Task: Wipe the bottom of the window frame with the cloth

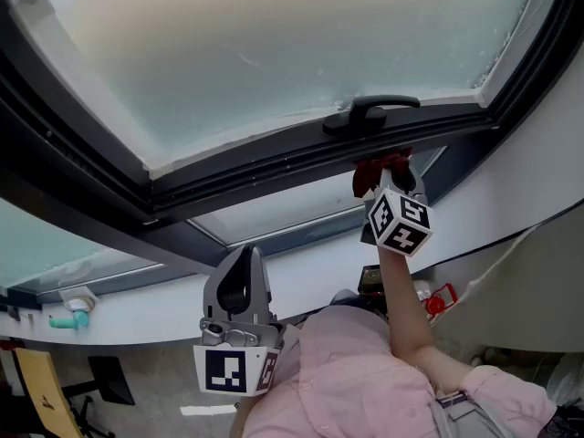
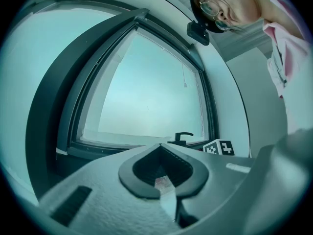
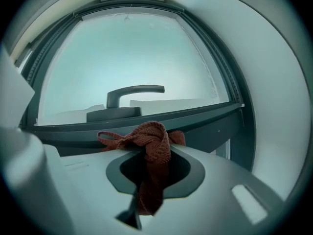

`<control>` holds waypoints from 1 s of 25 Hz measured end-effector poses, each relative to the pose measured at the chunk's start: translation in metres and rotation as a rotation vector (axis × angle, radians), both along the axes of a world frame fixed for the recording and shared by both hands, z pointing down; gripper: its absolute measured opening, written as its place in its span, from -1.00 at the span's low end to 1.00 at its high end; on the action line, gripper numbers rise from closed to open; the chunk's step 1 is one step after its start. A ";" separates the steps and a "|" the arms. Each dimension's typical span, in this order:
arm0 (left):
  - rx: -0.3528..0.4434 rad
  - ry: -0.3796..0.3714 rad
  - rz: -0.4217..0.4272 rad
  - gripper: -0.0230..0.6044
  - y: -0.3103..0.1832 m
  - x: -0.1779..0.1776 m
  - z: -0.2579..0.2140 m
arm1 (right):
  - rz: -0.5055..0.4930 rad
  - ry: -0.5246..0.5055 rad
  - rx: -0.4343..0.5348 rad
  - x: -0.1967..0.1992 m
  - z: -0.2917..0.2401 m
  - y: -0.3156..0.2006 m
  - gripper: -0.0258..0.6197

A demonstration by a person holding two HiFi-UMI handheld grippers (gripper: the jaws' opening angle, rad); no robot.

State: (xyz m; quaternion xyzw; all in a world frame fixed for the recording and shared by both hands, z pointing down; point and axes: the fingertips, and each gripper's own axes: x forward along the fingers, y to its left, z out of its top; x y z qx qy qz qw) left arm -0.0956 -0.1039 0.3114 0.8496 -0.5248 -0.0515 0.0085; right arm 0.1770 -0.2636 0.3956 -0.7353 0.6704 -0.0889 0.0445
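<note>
Frosted glass glows behind the red cloth (image 1: 381,166), which is pinched in the right claw (image 1: 390,181) and held against the bottom rail of the dark window frame (image 1: 265,173), just under the handle (image 1: 370,113). Wiping looks under way; the next move calls for sliding along the rail with steady pressure. The left claw (image 1: 241,261) hangs closed and empty, well below.

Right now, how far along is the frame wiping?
Done: the cloth is clamped in the right gripper and held up at the bottom of the window frame, under the handle. In hand: a wipe there; contact unclear. Left: probably the whole bottom; nothing shows wiped parts. The left gripper hangs shut, idle.
</note>
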 end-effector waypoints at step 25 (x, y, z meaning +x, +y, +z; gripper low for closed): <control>-0.005 -0.004 0.039 -0.94 -0.018 0.039 0.001 | 0.032 0.194 -0.034 0.037 -0.004 -0.006 -0.77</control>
